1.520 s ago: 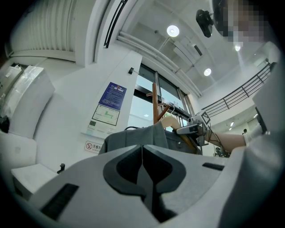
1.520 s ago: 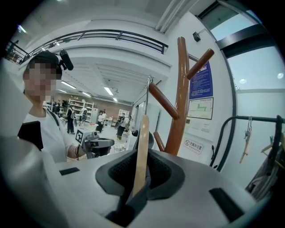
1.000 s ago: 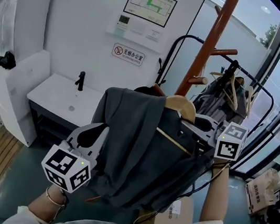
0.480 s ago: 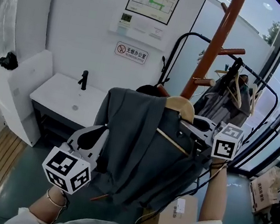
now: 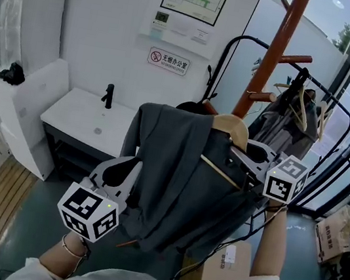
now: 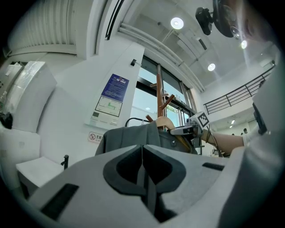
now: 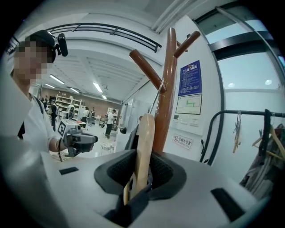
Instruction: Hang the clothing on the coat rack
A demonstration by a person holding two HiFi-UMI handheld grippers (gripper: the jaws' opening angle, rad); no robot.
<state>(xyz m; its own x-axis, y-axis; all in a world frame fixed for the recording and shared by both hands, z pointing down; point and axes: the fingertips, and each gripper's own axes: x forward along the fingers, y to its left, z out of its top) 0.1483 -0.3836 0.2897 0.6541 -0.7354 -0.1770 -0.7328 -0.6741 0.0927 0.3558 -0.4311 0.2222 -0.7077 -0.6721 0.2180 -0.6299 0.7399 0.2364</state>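
A grey jacket (image 5: 174, 182) hangs on a wooden hanger (image 5: 230, 127) just in front of the brown coat rack pole (image 5: 271, 59) with its angled pegs. My right gripper (image 5: 236, 154) holds the hanger's shoulder from the right. In the right gripper view the hanger (image 7: 144, 142) stands between the pads and still touches them, though the jaws are opening. The rack pole (image 7: 167, 98) rises right behind it. My left gripper (image 5: 127, 165) is shut at the jacket's left edge. Whether cloth is pinched there I cannot tell. The left gripper view shows the jacket (image 6: 129, 136) beyond its closed jaws.
A white sink counter (image 5: 78, 123) with a black faucet (image 5: 108, 95) stands against the wall on the left. Behind the rack, a black garment rail (image 5: 302, 97) carries more hangers and clothes. On the floor below lies a cardboard box (image 5: 223, 270). Glass walls close off the right.
The view has shifted slightly, so the rack pole sits a little further right. Both grippers and the jacket keep their places relative to each other.
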